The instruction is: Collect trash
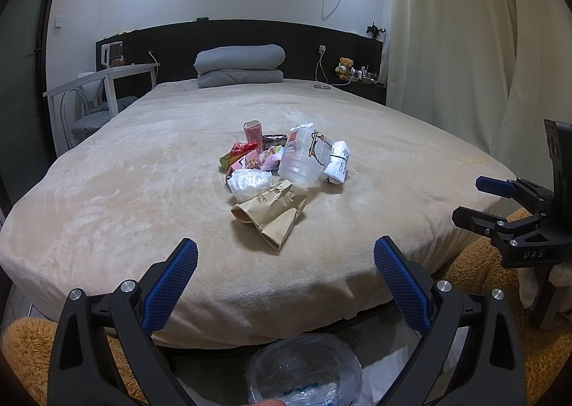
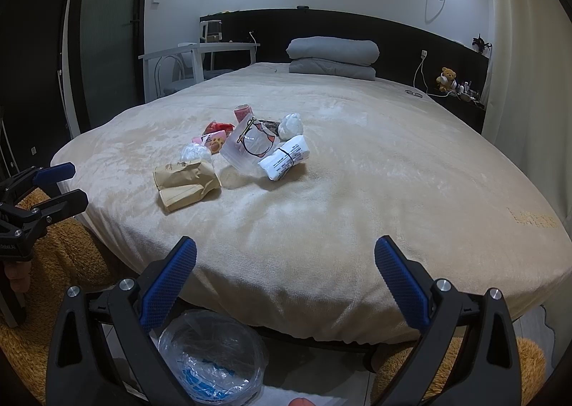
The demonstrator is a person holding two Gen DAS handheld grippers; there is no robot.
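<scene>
Well ahead of both sets of jaws, on a beige-blanketed bed: trash pile, brown paper bag nearest, clear cup behind. Below, bag-lined bin on floor. Left gripper and right gripper spread wide, empty. Beyond, grey folded bedding, dark headboard, curtain right.
</scene>
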